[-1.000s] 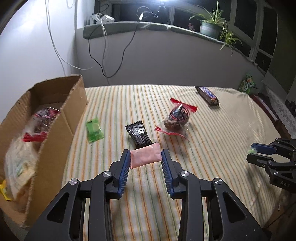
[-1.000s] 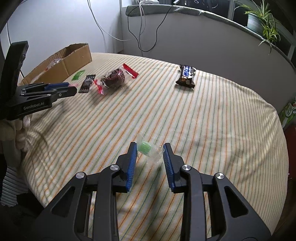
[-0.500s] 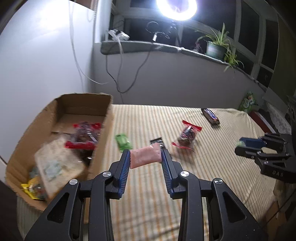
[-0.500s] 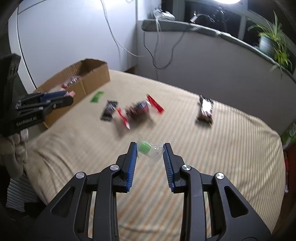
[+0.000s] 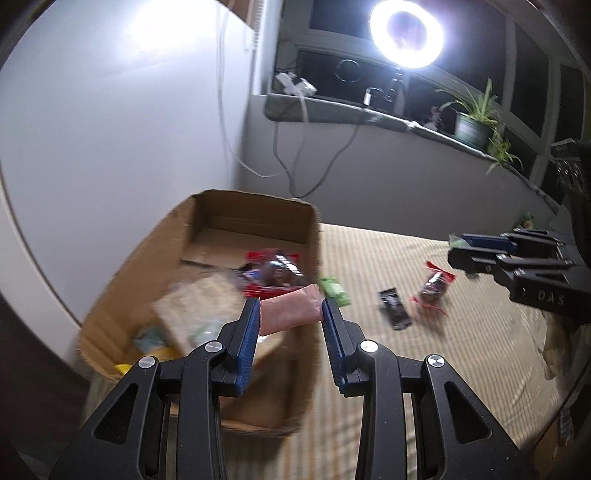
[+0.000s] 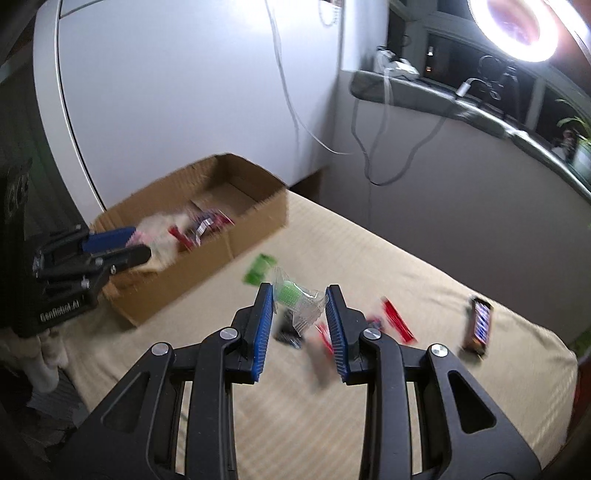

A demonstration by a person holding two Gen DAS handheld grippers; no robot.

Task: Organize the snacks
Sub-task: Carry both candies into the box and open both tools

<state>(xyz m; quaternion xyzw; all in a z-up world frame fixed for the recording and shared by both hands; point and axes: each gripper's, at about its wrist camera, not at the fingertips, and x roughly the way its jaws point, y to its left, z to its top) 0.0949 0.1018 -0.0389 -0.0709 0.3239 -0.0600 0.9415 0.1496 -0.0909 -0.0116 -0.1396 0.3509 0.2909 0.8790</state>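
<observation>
My left gripper (image 5: 290, 306) is shut on a pink snack packet (image 5: 290, 309), held above the near right wall of an open cardboard box (image 5: 312, 236). Several snacks lie in the box, among them a red-edged bag (image 5: 273, 271). My right gripper (image 6: 299, 295) is shut on a clear-wrapped green candy (image 6: 293, 295), over the striped bed. In the right wrist view the left gripper (image 6: 138, 245) hovers over the cardboard box (image 6: 255, 218). In the left wrist view the right gripper (image 5: 460, 247) shows at the right.
On the striped bed (image 5: 461, 332) lie a green packet (image 5: 334, 290), a black packet (image 5: 393, 308) and a red-ended bag (image 5: 434, 288). A dark chocolate bar (image 6: 480, 326) lies far right. Wall, hanging cables and a ledge with a ring light (image 5: 406, 33) and plants stand behind.
Both grippers have risen and swung left toward the box, each keeping its snack. The box now fills the left view, with the pink packet over its wall.
</observation>
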